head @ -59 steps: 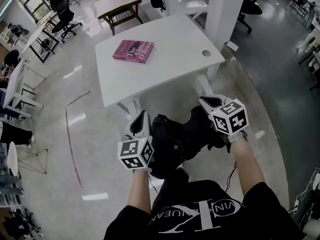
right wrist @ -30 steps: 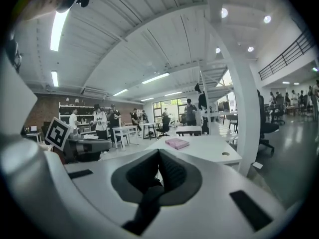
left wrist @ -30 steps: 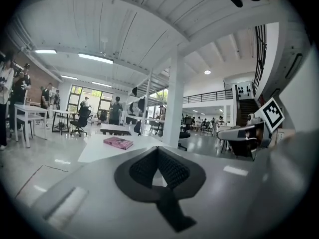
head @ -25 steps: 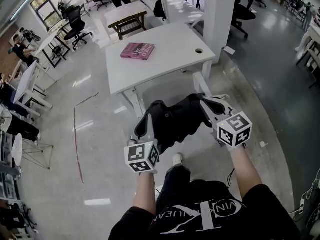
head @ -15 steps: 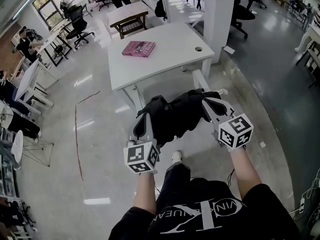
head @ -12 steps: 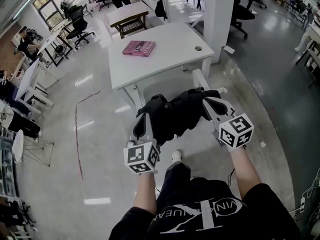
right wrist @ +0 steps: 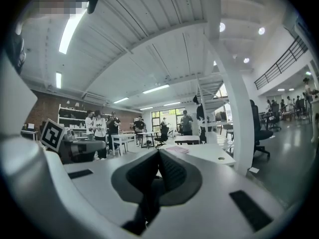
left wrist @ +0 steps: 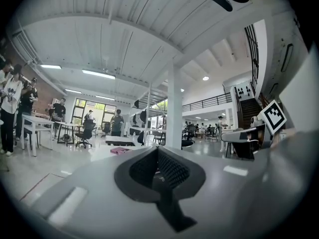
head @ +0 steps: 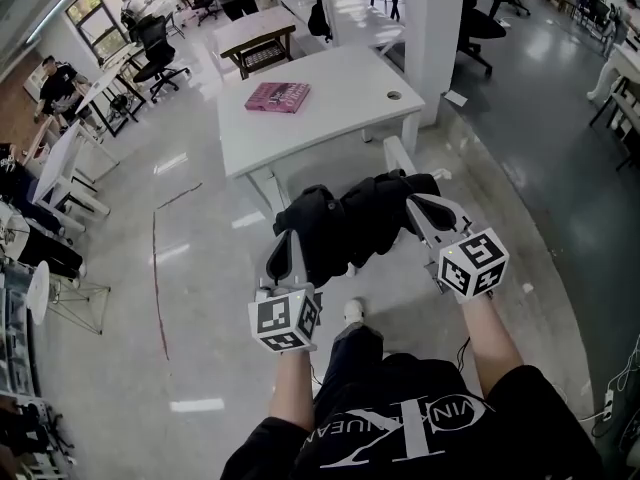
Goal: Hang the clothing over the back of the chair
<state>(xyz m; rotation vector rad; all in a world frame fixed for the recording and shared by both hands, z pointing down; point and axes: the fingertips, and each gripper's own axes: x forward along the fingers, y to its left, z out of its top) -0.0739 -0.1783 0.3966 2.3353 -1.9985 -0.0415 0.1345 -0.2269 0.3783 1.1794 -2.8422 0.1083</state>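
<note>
The clothing is a bunched black garment (head: 350, 223) held in the air between my two grippers, above the floor and just short of a white desk (head: 340, 118). My left gripper (head: 292, 236) is shut on the garment's left end. My right gripper (head: 412, 204) is shut on its right end. In the left gripper view the jaws (left wrist: 158, 156) are pressed together with a strip of black cloth (left wrist: 172, 213) hanging from them. The right gripper view shows the same: my right gripper (right wrist: 158, 158) is shut with dark cloth (right wrist: 142, 210) trailing below. No chair stands close by.
A pink book (head: 277, 96) lies on the white desk. A white pillar (head: 435, 18) rises at the desk's right. Black office chairs (head: 157, 43) and more desks stand far off, with several people at the back left. My shoe (head: 353, 313) is on the floor below.
Both grippers have carried the black garment forward toward the white desk, keeping it stretched between them. Both stay shut.
</note>
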